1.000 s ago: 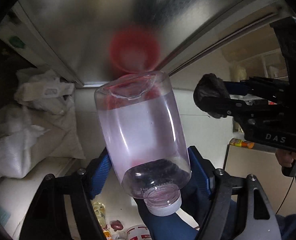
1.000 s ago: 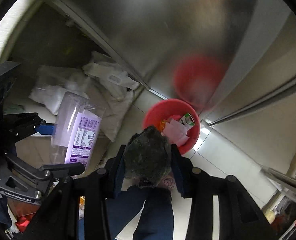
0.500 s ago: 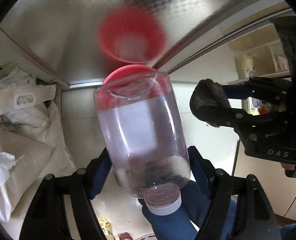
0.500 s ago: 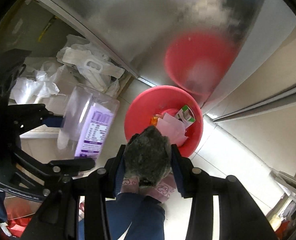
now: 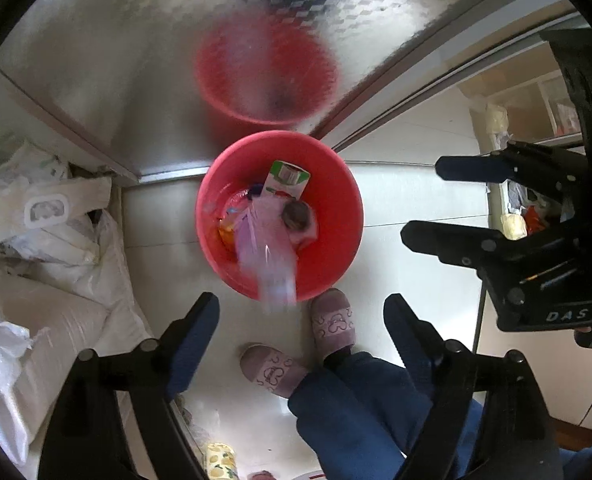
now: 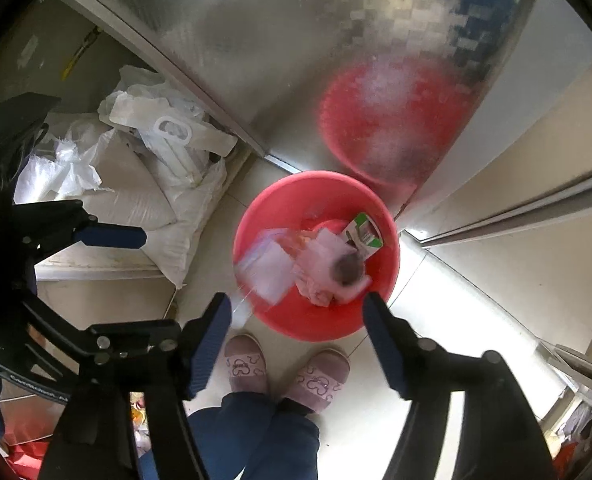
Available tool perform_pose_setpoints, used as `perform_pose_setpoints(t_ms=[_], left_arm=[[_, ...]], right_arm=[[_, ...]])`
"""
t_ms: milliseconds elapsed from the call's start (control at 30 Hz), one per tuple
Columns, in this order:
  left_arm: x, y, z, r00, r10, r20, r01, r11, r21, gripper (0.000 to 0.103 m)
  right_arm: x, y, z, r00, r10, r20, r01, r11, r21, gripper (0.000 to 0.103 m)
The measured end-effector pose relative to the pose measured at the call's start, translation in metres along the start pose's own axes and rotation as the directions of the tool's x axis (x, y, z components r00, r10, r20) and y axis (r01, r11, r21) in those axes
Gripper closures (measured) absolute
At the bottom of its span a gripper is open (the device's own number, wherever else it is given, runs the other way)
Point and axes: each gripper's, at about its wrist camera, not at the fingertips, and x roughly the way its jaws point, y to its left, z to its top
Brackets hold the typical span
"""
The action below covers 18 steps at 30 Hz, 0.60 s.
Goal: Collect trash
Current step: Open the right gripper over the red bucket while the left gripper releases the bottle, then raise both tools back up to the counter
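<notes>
A red bin (image 5: 335, 248) stands on the floor below both grippers; it also shows in the right wrist view (image 6: 383, 248). A clear plastic bottle (image 5: 268, 256) falls blurred into it, seen too in the right wrist view (image 6: 266, 270). A dark crumpled lump (image 5: 296, 216) drops onto pink paper in the bin, also in the right wrist view (image 6: 345, 270). A green and white carton (image 5: 286, 180) lies inside. My left gripper (image 5: 299, 332) is open and empty above the bin. My right gripper (image 6: 297, 340) is open and empty; it also shows in the left wrist view (image 5: 419, 202).
White sacks and plastic bags (image 5: 36, 240) pile up left of the bin. A shiny metal panel (image 5: 176, 60) behind reflects the bin. The person's feet in purple slippers (image 6: 284, 372) stand just in front of the bin.
Both grippers opened. The bottle left my left gripper and the dark lump left my right gripper; both are dropping into the red bin.
</notes>
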Motion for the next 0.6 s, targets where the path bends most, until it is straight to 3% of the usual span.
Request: perform_pose_setpoints(t_ms=[333, 600], left_arm=[[-0.038, -0.003, -0.007, 1.000, 0.011, 0.029, -0.010, 0.999, -0.040, 0.015], [-0.121, -0.025, -0.022, 0.995, 0.024, 0.092, -0.017, 0.997, -0.075, 0.014]], right_arm=[[-0.031, 0.008, -0.002, 0.999, -0.044, 0.030, 0.044, 0.999, -0.007, 0.030], [-0.100, 0.026, -0.018, 0.996, -0.046, 0.077, 0.044, 0.999, 0.016, 0.030]])
